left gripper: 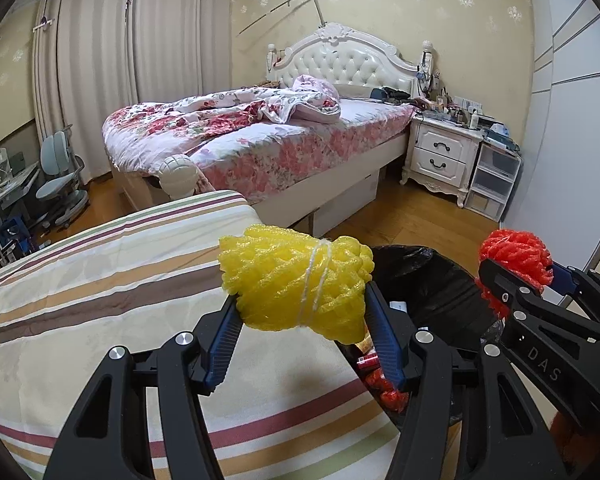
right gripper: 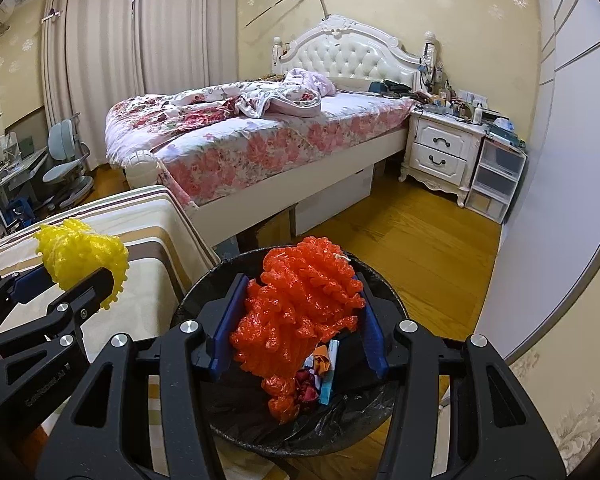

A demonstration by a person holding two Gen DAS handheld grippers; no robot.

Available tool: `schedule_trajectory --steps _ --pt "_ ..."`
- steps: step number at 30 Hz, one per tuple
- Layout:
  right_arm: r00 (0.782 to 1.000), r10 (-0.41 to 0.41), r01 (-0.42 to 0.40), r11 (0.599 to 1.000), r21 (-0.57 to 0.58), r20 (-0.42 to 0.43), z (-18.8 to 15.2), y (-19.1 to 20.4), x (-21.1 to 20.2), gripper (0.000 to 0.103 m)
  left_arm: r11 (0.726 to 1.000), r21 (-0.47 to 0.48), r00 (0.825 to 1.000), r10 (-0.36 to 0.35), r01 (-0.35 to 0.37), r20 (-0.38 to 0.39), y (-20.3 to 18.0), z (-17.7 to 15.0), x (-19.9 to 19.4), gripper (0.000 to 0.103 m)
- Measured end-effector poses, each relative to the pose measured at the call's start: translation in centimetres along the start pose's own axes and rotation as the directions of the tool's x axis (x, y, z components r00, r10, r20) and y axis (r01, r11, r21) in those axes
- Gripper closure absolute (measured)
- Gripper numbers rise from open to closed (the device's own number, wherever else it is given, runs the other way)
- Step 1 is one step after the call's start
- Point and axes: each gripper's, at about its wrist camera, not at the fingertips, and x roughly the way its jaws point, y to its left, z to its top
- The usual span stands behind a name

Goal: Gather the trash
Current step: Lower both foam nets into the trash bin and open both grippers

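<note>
A yellow foam-net bundle tied with white string is clamped between the blue pads of my left gripper, over the edge of the striped cloth. My right gripper is shut on an orange foam-net bundle, which hangs directly above the black-lined trash bin. Wrappers and red scraps lie inside the bin. In the left wrist view the right gripper with the orange bundle sits to the right over the bin. In the right wrist view the left gripper holds the yellow bundle at left.
A bed with floral bedding stands behind, with a white nightstand and clear drawers at its right. A desk and chair stand at far left. A pale wardrobe runs along the right. Wooden floor surrounds the bin.
</note>
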Motion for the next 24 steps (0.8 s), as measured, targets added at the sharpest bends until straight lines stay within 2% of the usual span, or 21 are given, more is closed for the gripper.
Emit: schedule_trajectory --steps 18,21,23,24 --pt "0.999 -0.036 0.037 0.998 0.045 -0.024 0.8 -2.5 3.0 0.053 1.0 0.029 0.999 -0.002 0.003 -0.038 -2.2 1.6 3.5 0.044" --pt "0.999 -0.038 0.039 0.998 0.051 -0.026 0.8 -2.8 3.2 0.051 1.0 0.027 0.999 -0.01 0.011 -0.048 -2.4 1.6 3.7 0.042" --pt "0.999 -0.037 0.038 0.998 0.056 -0.027 0.8 -2.9 3.3 0.045 0.999 0.034 0.999 -0.005 0.006 -0.05 -2.6 1.6 3.9 0.039" --pt "0.999 -0.038 0.039 0.998 0.057 -0.026 0.8 -3.0 3.3 0.041 0.999 0.035 0.998 -0.004 0.006 -0.055 -2.6 1.5 3.9 0.034"
